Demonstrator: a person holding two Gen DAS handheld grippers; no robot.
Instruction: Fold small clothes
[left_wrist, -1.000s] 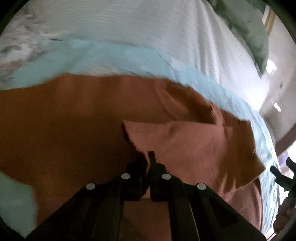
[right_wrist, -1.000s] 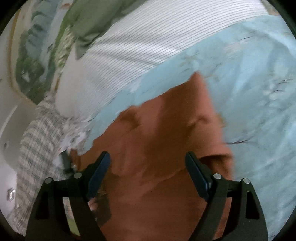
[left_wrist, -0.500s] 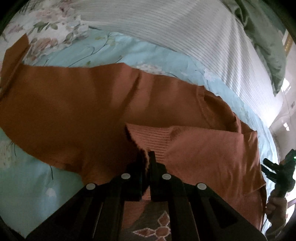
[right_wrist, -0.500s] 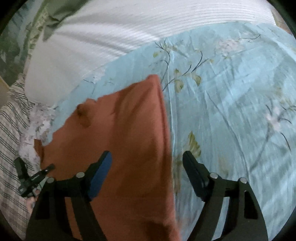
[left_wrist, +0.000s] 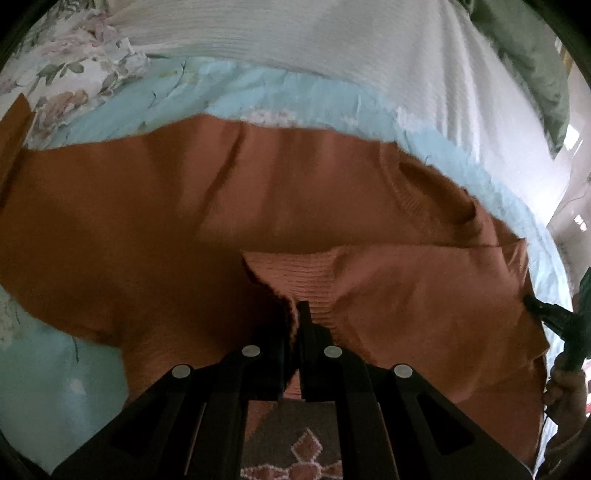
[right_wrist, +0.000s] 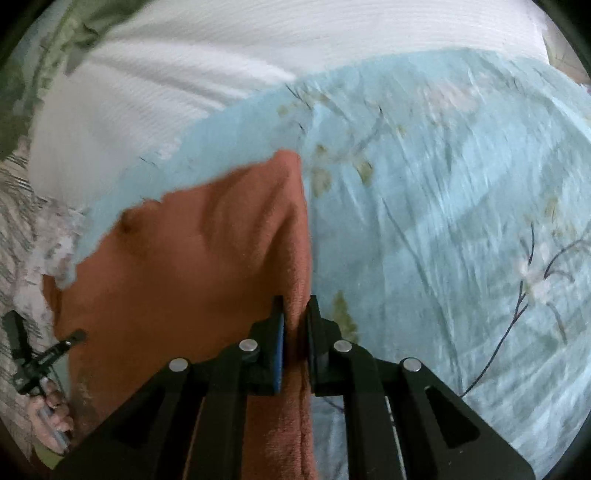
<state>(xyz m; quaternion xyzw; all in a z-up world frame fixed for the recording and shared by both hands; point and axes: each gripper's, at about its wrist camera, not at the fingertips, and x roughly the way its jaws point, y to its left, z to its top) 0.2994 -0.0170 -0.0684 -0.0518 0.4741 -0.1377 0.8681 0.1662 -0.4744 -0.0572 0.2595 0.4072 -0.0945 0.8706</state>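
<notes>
Rust-orange sweater (left_wrist: 258, 206): matt knitted cloth, ribbed cuff at frame centre; pale blue floral sheet (right_wrist: 424, 192): thin crinkled cotton-like cloth, faint sheen; white blanket (left_wrist: 332, 44) along top: ribbed woven cloth, matt; left gripper (left_wrist: 293, 314) and right gripper (right_wrist: 295, 314): matt black plastic, bright metal rivets; blue pad on right gripper finger.

Rust-orange sweater (left_wrist: 258, 192), pale-blue floral sheet (right_wrist: 443, 184)
</notes>
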